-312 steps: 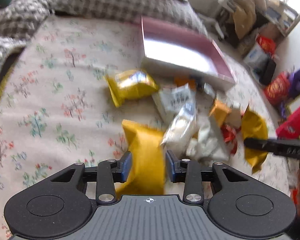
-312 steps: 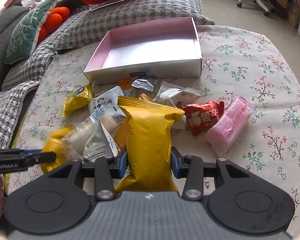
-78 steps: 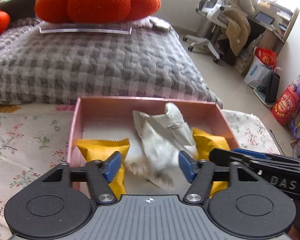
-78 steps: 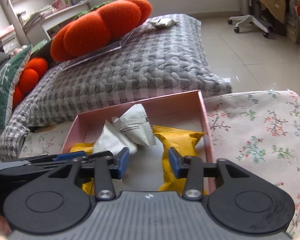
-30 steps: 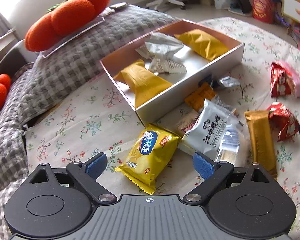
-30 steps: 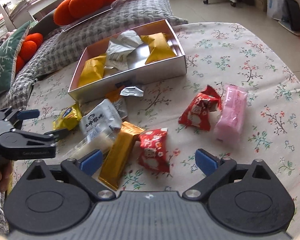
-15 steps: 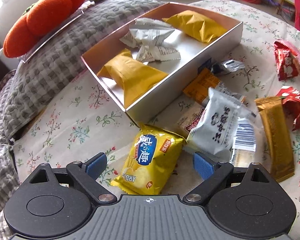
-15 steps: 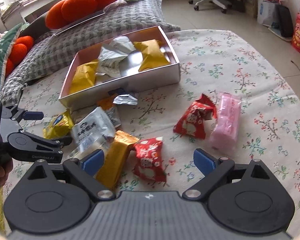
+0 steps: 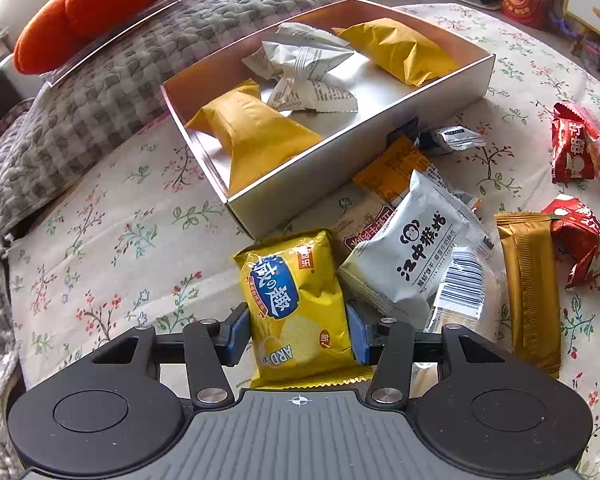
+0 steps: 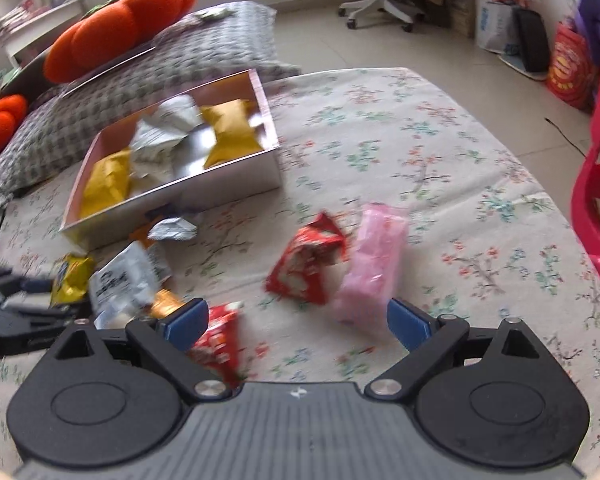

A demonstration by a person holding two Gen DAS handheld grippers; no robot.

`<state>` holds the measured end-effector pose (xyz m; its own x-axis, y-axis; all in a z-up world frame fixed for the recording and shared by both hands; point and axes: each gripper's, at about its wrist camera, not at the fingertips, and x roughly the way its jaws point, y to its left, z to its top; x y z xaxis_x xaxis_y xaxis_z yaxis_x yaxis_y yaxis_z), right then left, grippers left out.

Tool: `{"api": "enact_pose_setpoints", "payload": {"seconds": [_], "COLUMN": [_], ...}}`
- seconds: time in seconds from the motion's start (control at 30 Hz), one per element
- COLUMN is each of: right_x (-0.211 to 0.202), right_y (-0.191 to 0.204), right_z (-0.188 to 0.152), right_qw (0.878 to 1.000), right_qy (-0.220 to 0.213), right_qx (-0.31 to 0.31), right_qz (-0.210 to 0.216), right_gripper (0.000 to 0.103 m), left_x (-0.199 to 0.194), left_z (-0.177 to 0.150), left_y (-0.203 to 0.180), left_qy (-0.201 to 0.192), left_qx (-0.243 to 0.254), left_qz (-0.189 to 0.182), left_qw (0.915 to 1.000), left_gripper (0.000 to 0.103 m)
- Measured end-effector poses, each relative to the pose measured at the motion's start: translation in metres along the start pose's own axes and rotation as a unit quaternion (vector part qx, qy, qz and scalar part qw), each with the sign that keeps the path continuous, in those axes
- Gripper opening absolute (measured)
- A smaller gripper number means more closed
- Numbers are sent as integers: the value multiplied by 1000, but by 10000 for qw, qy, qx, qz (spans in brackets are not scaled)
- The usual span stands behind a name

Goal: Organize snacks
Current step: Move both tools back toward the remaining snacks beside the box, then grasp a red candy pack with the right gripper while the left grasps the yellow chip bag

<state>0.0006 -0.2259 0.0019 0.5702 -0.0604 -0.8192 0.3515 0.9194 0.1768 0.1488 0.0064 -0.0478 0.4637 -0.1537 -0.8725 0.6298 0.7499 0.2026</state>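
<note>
Where the floral cloth (image 10: 440, 152) lies bare to the right of the box (image 10: 236, 182), the right gripper (image 10: 298, 320) hangs spread above a red packet (image 10: 306, 264) and a pink packet (image 10: 376, 264); this view is blurred. The left wrist view shows the left gripper (image 9: 296, 334) pinching the glossy yellow chip bag (image 9: 294, 300) just before the box's near corner; a white biscuit packet (image 9: 416, 252) touches its right edge.

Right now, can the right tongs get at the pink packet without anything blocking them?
Probably yes. The right tongs are open and empty, and the pink packet lies just ahead on the cloth. Only the red packet leans against its left side and might get nudged.
</note>
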Motion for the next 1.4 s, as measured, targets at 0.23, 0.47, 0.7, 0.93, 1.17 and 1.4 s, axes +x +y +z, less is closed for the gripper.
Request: {"api": "enact_pose_setpoints", "payload": {"seconds": [0.23, 0.47, 0.7, 0.93, 1.17, 1.4], "right_x": [12, 29, 53, 72, 73, 59], "right_y": [-25, -23, -10, -5, -1, 1], "right_z": [22, 43, 42, 44, 41, 38], "right_qw": [9996, 9983, 9954, 9940, 9952, 9956], "right_qy": [118, 373, 787, 980, 843, 697], "right_qx": [263, 227, 141, 160, -19, -186], "right_qz": [-80, 389, 530, 467, 488, 592], "right_gripper": [94, 85, 70, 55, 26, 25], "left_x": [-4, -15, -15, -19, -26, -39], "left_z": [2, 1, -3, -3, -5, -8], "left_y": [-1, 4, 14, 17, 18, 17], "left_qy": [68, 29, 55, -29, -142, -291], "left_qx": [-340, -857, -1275, -1456, -1582, -1721], "left_qz": [-32, -163, -212, -236, -246, -306], "left_qw": [9994, 9962, 9916, 9891, 9870, 9842], "left_gripper": [44, 42, 42, 42, 42, 41]}}
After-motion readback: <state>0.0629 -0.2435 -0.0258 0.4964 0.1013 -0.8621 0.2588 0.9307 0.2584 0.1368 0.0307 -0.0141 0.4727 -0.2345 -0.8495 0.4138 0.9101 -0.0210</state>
